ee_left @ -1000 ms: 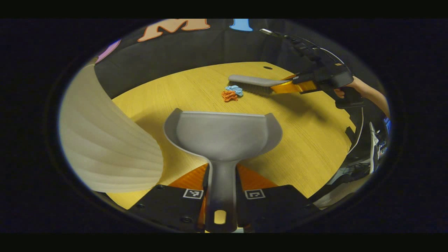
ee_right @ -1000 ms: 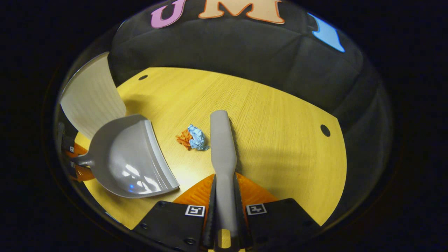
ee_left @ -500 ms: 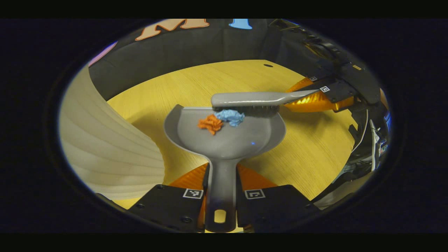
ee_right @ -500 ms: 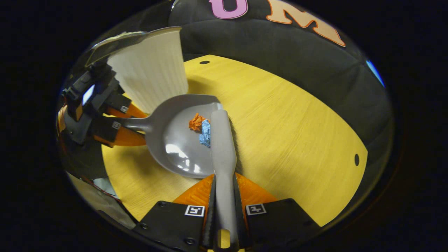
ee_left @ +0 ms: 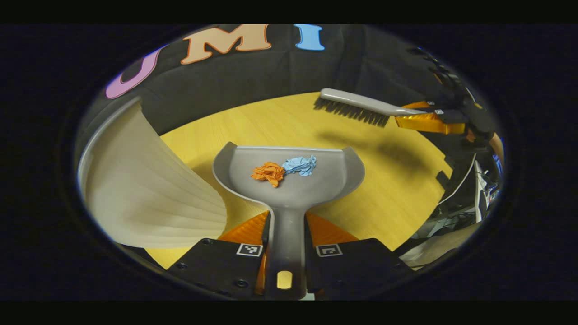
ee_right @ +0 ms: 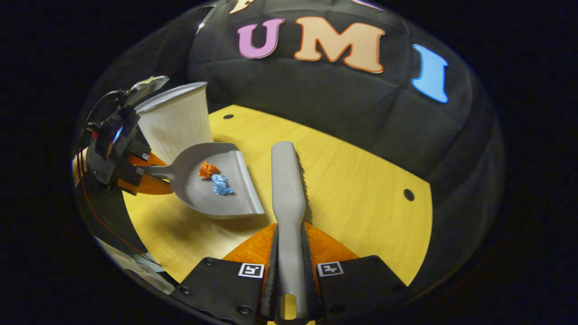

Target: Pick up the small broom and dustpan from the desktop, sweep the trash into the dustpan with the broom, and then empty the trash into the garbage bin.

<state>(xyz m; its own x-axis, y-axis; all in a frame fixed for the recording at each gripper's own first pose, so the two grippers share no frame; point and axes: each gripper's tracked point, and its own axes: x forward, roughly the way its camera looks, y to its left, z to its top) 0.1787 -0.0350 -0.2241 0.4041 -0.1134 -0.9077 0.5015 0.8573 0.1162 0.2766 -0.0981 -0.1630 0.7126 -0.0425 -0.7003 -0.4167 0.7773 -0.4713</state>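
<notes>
In the left gripper view my left gripper (ee_left: 286,230) is shut on the handle of the grey dustpan (ee_left: 293,189), held just above the yellow desktop (ee_left: 397,189). An orange paper scrap (ee_left: 268,172) and a blue paper scrap (ee_left: 300,165) lie in the pan. In the right gripper view my right gripper (ee_right: 290,239) is shut on the handle of the grey broom (ee_right: 285,180), lifted off the desk to the right of the dustpan (ee_right: 212,192). The broom (ee_left: 356,108) hangs in the air at the far right, clear of the pan.
The ribbed white garbage bin (ee_left: 149,189) stands at the left of the desktop, close beside the dustpan; the right gripper view shows the bin (ee_right: 178,122) just behind the pan. Two round holes (ee_right: 408,195) are in the desktop. The desk's edge and booth clutter (ee_left: 469,198) lie right.
The broom swept both scraps into the dustpan, then lifted up and away to the right. The dustpan has risen slightly with the scraps in it.
</notes>
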